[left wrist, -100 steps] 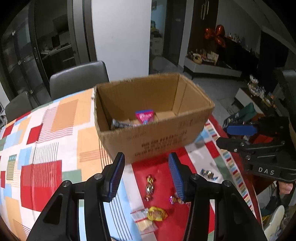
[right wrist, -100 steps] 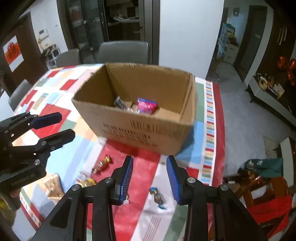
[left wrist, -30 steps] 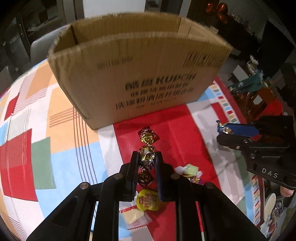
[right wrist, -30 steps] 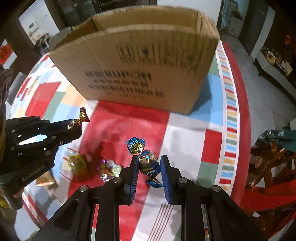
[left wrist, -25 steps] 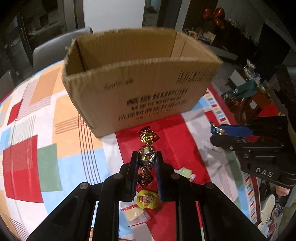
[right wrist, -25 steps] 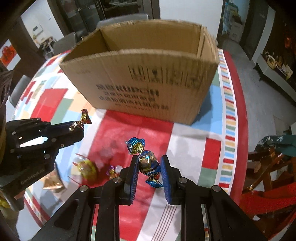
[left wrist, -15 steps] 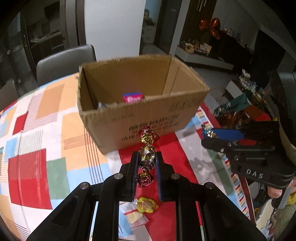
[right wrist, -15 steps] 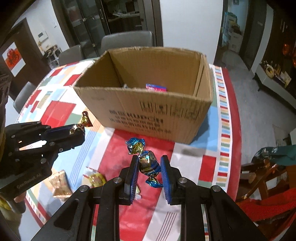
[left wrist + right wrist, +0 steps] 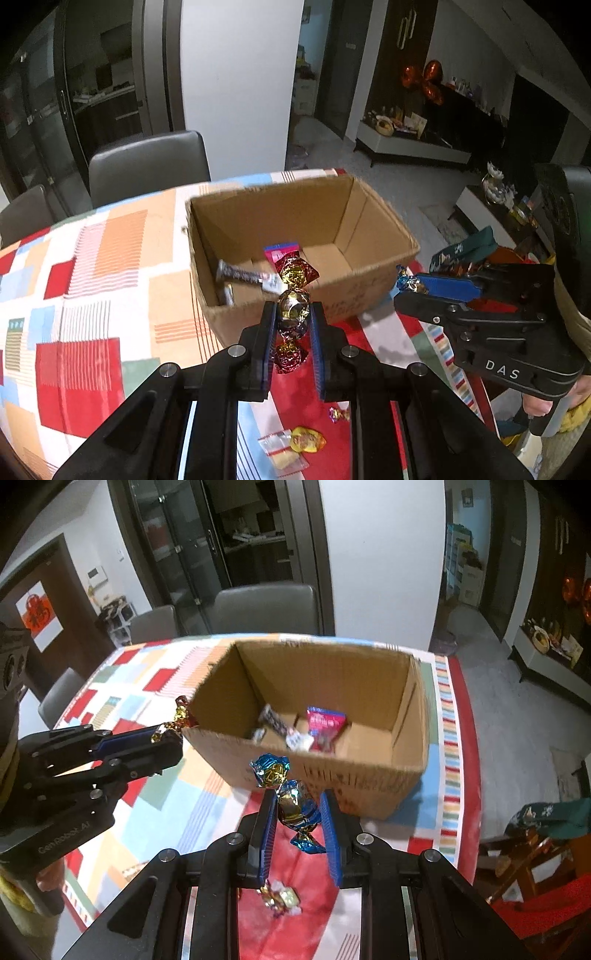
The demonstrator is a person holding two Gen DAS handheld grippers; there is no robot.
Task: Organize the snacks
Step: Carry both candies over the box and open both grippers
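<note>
Left gripper (image 9: 292, 325) jaws clamping red-gold candy (image 9: 293, 312), right gripper (image 9: 298, 812) jaws clamping blue-gold candy (image 9: 291, 801), cardboard box (image 9: 406, 775) mid-frame on bench (image 9: 92, 295)

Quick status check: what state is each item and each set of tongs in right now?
Left tongs: shut on red-gold candy.
Right tongs: shut on blue-gold candy.
Cardboard box: open-topped, upright, holding a pink packet and a dark wrapped bar.
Yellow candy: loose on the tablecloth.
</note>
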